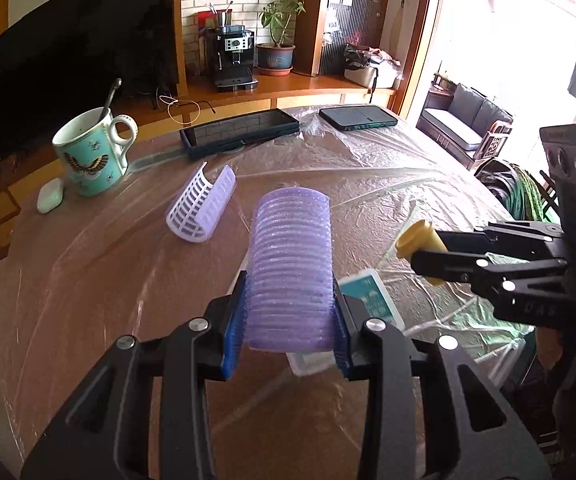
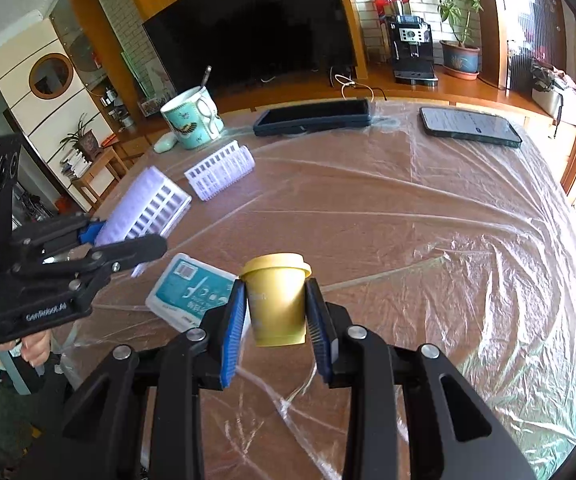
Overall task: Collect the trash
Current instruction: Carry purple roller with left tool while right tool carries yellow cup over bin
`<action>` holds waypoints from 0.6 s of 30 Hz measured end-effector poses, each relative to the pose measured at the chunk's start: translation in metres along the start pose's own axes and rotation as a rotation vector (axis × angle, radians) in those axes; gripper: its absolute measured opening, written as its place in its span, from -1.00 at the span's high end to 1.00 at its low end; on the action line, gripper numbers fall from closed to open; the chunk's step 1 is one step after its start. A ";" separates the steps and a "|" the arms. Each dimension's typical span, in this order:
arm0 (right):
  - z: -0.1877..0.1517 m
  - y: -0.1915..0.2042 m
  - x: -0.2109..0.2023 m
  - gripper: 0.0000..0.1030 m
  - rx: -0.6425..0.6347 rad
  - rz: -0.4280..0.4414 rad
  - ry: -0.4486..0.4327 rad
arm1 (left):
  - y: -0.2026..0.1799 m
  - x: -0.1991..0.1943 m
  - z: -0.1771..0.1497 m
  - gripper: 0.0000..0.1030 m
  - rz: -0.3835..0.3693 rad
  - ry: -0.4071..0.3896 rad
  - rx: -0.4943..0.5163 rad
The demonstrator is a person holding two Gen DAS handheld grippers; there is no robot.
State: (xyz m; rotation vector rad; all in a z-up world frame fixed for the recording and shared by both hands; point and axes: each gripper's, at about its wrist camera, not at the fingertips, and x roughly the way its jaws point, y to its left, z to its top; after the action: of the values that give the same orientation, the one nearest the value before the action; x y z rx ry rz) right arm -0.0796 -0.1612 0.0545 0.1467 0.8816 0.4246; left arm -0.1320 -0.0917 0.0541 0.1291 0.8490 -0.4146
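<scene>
Left wrist view: left gripper (image 1: 288, 312) fingers pinch a purple hair roller (image 1: 291, 264), lifted clear of the plastic-covered table (image 1: 88, 280). A white roller clip (image 1: 202, 206) lies toward the far left corner, near the mug (image 1: 90, 152). A teal packet (image 1: 367, 292) lies on the table just below the roller.

Right wrist view: right gripper (image 2: 276, 308) fingers pinch a small yellow cup (image 2: 278, 300) by its sides, held above the table's middle. No bin visible in either view.

Judgement: both loads are light and crushable; keep the squeeze moderate, cup upright, and carry the two well apart so the grippers do not collide. Clip and packet probably remain to collect.
</scene>
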 end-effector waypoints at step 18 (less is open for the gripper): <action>-0.026 0.042 -0.054 0.41 -0.081 0.050 -0.058 | -0.021 -0.069 -0.051 0.27 -0.014 -0.061 0.013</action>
State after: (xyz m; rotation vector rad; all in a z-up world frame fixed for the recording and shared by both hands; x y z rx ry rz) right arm -0.1420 -0.1471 0.0892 0.1061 0.8032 0.5003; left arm -0.2167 -0.0765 0.0734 0.1216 0.7878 -0.4350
